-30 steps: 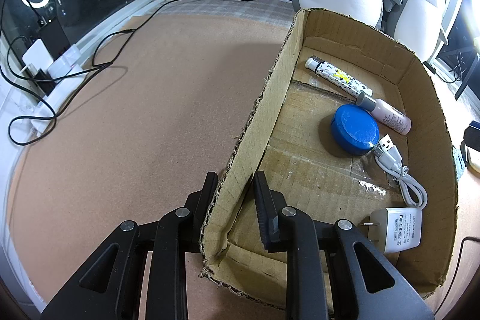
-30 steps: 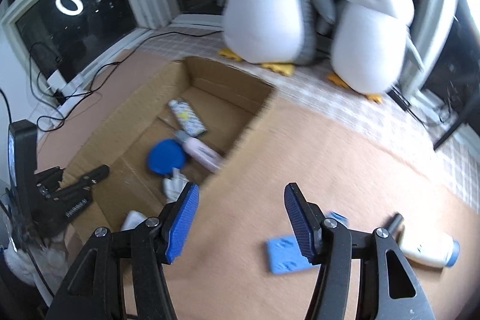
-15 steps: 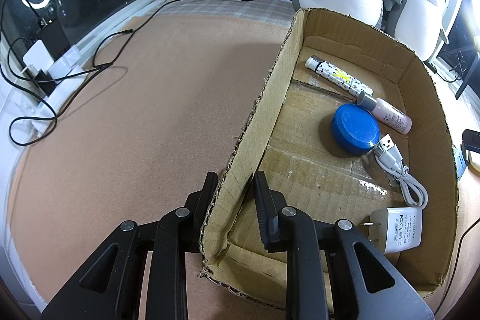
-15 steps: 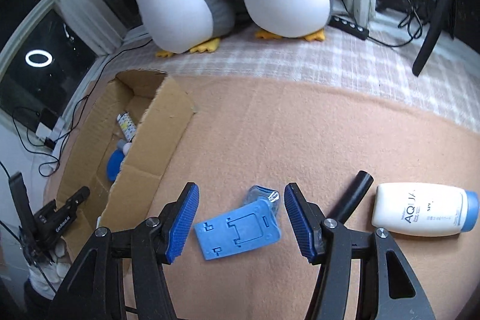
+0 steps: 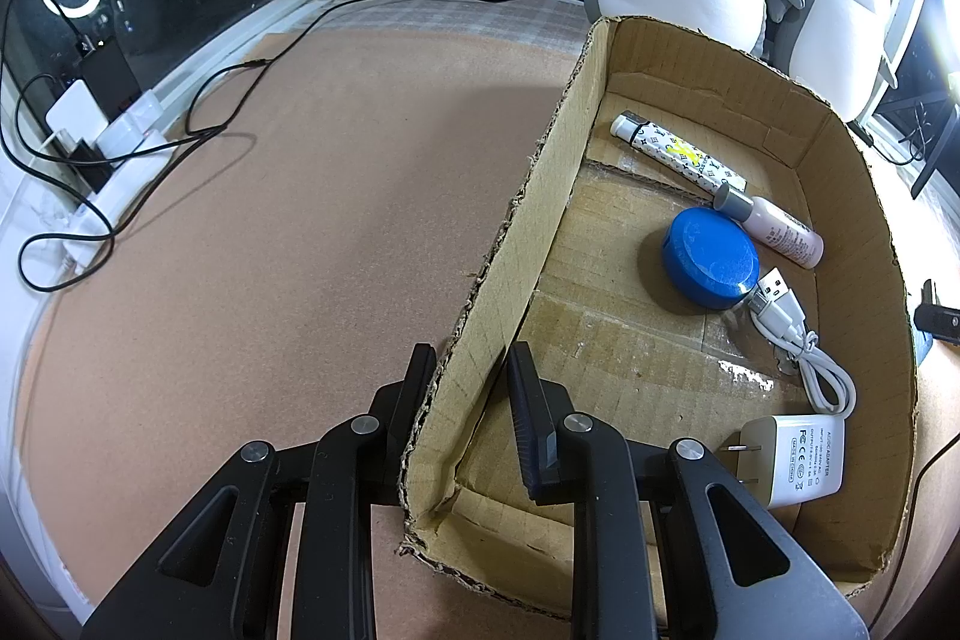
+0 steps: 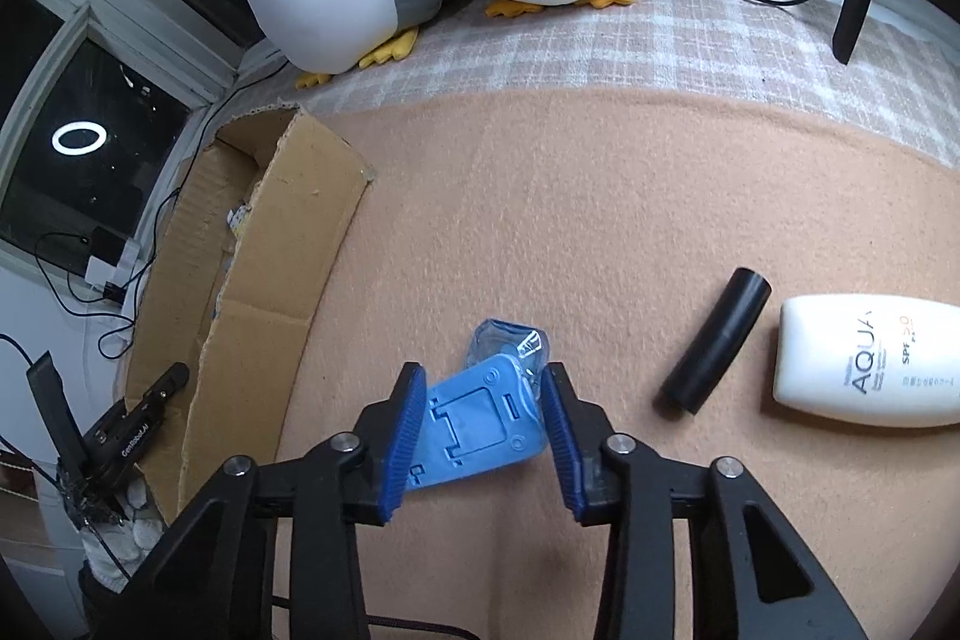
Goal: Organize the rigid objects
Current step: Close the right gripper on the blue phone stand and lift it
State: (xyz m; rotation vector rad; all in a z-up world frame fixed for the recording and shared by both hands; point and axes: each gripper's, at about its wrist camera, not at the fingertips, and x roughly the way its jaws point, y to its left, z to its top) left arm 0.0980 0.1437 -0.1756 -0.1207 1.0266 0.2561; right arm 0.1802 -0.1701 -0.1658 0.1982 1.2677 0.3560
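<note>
We see a flat blue plastic stand [image 6: 477, 418] lying on the tan mat between our right gripper's [image 6: 483, 427] spread jaws, partly over a clear packet [image 6: 510, 340]; a black tube [image 6: 717, 349] and white bottle [image 6: 870, 361] lie rightward; our left gripper [image 5: 471, 415] clamps the cardboard box [image 5: 498, 280] wall.

A: Contents of the cardboard box [image 5: 864, 196]?
B: Patterned white tube [image 5: 675, 151], pink bottle [image 5: 774, 230] with grey cap, round blue tin [image 5: 710, 257], coiled white USB cable [image 5: 801, 346], white charger [image 5: 798, 460]. All lying flat.
A: Outside, on the mat?
B: Flat blue plastic stand [image 6: 474, 424] overlapping a clear wrapper [image 6: 510, 343]; black cylinder [image 6: 714, 349]; white sunscreen bottle [image 6: 870, 361], on its side.
</note>
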